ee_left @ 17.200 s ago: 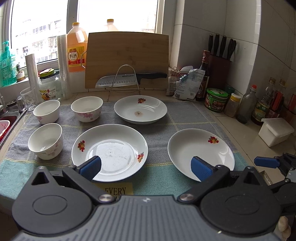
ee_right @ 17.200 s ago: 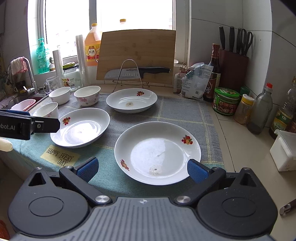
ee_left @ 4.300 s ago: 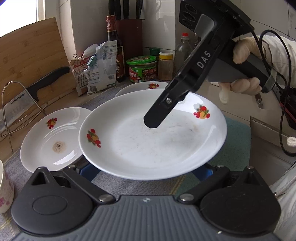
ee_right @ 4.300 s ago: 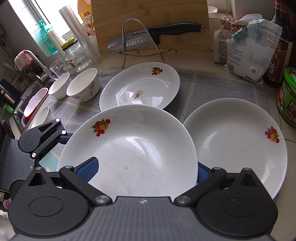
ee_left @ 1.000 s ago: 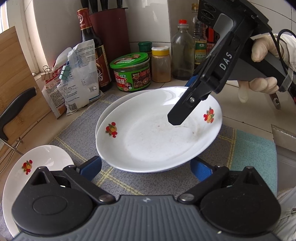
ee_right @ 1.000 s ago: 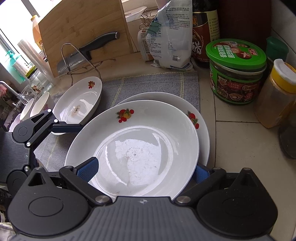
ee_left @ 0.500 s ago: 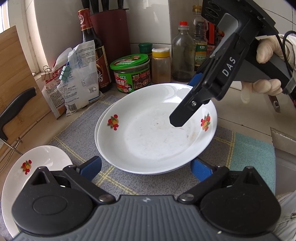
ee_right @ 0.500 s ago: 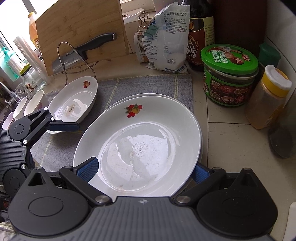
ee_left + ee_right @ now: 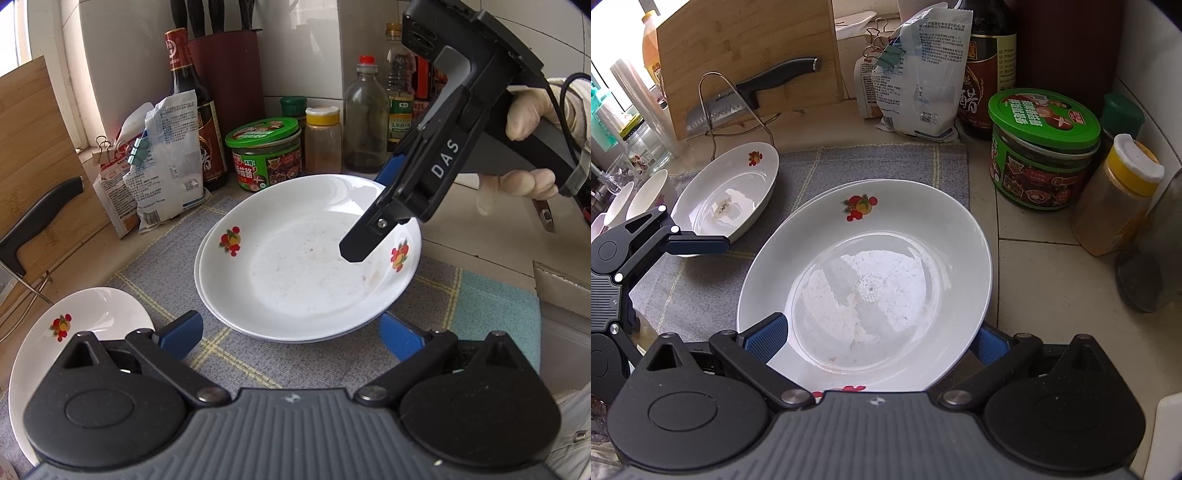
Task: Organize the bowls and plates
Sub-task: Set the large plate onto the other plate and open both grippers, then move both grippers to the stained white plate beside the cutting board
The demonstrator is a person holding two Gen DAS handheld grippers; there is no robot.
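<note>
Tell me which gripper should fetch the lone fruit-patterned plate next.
Left. The left gripper hangs open and empty, with the lone white fruit-patterned plate right beside it. The right gripper sits around the two stacked white plates, across the grey mat.

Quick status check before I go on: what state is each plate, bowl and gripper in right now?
Top plate: nested on the lower plate, rim between right gripper's fingers.
Lower plate: flat on the mat, underneath.
Third plate: alone on the mat, food smear inside.
Bowls: upright, unstacked.
Left gripper: open, empty.
Right gripper: open around the top plate.
</note>
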